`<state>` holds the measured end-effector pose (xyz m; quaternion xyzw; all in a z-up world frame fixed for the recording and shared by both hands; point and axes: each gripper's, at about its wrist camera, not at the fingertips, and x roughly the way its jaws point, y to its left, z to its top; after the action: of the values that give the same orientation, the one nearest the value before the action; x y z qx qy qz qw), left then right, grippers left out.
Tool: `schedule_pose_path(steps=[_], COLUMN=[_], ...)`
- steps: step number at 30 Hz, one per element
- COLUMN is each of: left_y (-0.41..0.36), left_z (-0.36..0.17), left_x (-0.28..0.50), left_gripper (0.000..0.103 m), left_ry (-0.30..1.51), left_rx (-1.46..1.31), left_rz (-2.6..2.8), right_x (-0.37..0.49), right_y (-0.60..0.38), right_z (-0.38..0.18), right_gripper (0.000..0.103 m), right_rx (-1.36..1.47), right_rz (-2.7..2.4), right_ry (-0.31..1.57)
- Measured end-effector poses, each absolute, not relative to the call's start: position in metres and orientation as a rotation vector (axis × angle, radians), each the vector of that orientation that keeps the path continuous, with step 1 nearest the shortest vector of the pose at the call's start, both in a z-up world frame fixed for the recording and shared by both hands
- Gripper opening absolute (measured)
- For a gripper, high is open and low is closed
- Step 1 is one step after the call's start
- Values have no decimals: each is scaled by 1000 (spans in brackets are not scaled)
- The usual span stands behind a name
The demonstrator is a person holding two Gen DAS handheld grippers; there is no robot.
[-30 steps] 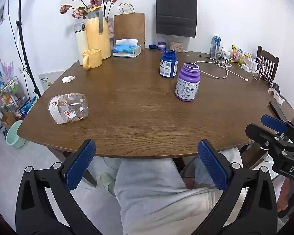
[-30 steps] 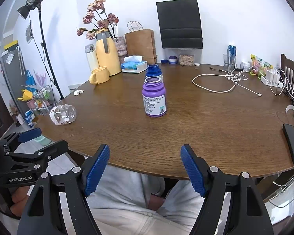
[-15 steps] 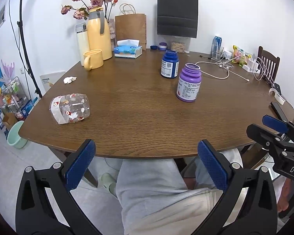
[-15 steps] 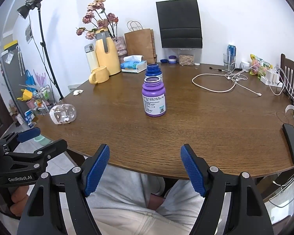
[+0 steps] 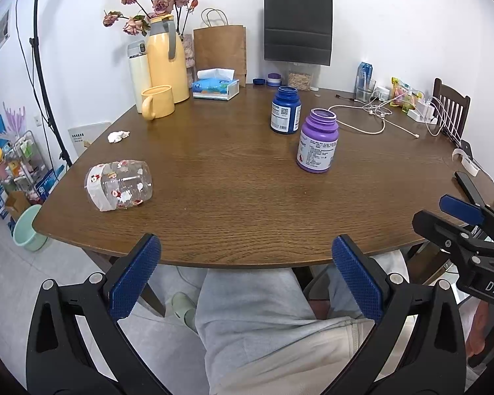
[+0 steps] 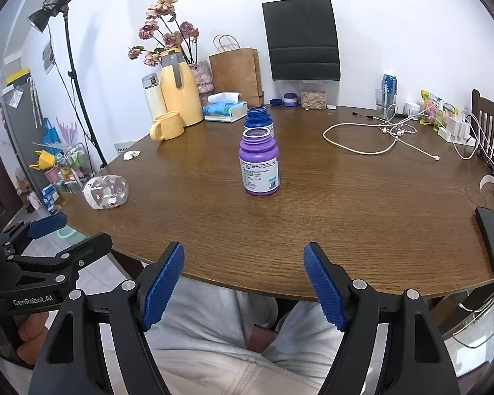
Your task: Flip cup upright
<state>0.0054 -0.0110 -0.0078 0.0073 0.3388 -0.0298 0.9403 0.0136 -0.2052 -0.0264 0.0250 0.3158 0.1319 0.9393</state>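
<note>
A clear plastic cup [image 5: 118, 185] with small red prints and a white rim band lies on its side near the left edge of the brown table [image 5: 240, 204]. In the right wrist view the same cup [image 6: 106, 192] shows at far left. My left gripper [image 5: 245, 278] hangs open below the table's near edge, over the person's lap, to the right of the cup and well short of it. My right gripper [image 6: 243, 288] is open too, low at the near edge, facing the purple bottle. Neither holds anything.
A purple bottle [image 5: 317, 140] and a blue bottle [image 5: 286, 110] stand mid-table. A yellow mug [image 5: 158, 102], yellow thermos [image 5: 164, 59], tissue box [image 5: 215, 87] and paper bags sit at the back. White cables [image 5: 372, 115] lie at right. A black phone [image 6: 492, 240] rests near the right edge.
Both views have shifted only slightly; the left wrist view has risen a little, so the table shows a touch lower. The cup and bottles have not moved.
</note>
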Motion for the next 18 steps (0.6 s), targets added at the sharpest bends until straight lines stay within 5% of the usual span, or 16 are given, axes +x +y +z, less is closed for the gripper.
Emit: schedule_pose_path(steps=[18], left_y=[-11], left_z=[-7], left_x=[4], left_gripper=[103], left_ry=[694], left_rx=[16], left_rz=[-46], right_x=[14], right_y=[-206], right_z=[-27], right_gripper=[79], right_rx=[53], right_rz=[268], right_ry=[651])
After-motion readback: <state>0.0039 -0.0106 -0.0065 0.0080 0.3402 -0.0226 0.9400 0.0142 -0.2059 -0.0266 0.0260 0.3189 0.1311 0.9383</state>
